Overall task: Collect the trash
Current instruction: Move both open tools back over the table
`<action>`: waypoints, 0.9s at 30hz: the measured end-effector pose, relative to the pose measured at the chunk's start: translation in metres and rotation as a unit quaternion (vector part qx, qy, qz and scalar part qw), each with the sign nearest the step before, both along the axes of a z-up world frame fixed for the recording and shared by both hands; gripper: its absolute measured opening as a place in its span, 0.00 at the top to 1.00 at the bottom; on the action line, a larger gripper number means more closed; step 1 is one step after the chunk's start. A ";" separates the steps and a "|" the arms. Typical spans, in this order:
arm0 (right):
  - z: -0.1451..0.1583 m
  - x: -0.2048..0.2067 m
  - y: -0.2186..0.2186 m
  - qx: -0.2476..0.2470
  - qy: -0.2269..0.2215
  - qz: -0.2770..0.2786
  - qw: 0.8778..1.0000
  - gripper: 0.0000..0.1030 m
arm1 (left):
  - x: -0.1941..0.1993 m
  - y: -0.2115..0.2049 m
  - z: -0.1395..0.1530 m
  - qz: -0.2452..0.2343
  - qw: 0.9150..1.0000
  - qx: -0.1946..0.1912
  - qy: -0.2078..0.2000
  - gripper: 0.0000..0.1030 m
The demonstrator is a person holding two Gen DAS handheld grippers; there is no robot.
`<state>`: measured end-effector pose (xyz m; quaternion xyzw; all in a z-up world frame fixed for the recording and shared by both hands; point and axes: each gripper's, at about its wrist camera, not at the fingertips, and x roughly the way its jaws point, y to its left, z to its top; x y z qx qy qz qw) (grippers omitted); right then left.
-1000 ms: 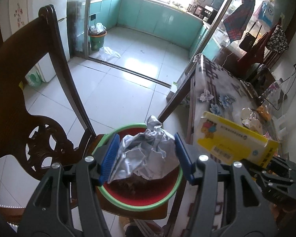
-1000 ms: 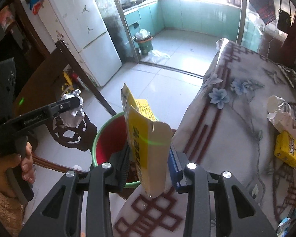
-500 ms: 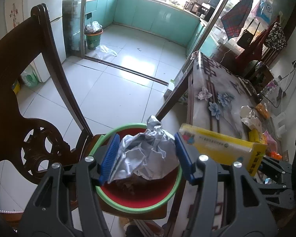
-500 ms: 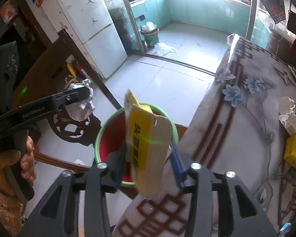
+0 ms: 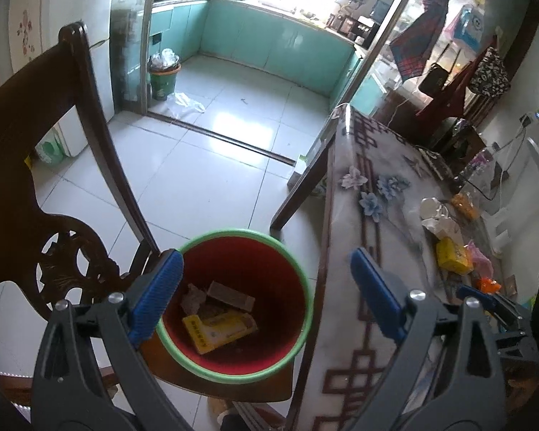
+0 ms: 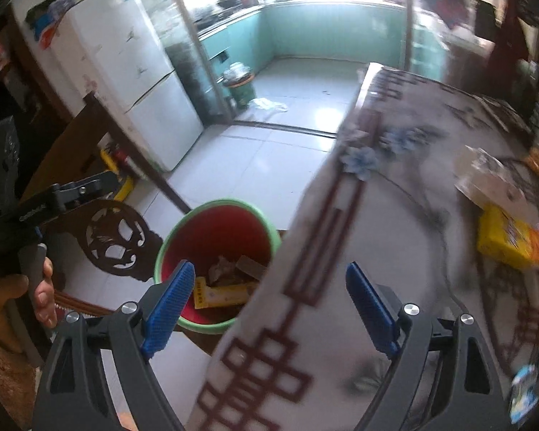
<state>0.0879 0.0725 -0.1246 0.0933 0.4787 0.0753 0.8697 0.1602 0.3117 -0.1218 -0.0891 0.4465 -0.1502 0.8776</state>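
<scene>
Table [image 5: 406, 222] with the patterned cloth fills the right side, dark carved chair [image 5: 25, 186] on the left, and the red bin [image 5: 291, 287] with green rim sits on the chair seat hard against the table edge. Left gripper [image 5: 266, 291] and right gripper [image 6: 269, 301]: jaws just opened, both spread wide with nothing between them. Yellow carton [image 5: 217, 328] lies flat in the bin bottom beside crumpled paper [image 5: 194, 296]; another yellow box [image 5: 452, 256] sits on the table.

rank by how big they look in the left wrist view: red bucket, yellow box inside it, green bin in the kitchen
1. red bucket
2. yellow box
3. green bin

The bin stands far from the camera, so its last place is only how it looks.
</scene>
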 end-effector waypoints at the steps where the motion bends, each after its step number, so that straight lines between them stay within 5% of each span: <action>1: 0.000 -0.004 -0.005 0.000 0.001 -0.006 1.000 0.19 | -0.002 -0.005 0.001 -0.005 1.000 0.001 -0.001 0.11; 15: -0.007 -0.077 -0.111 -0.010 0.007 -0.059 0.998 0.19 | -0.049 -0.126 -0.002 -0.077 0.997 0.008 0.004 0.11; 27: -0.021 -0.125 -0.284 -0.067 0.014 -0.063 0.996 0.20 | -0.120 -0.265 -0.005 -0.071 0.997 0.006 0.008 0.11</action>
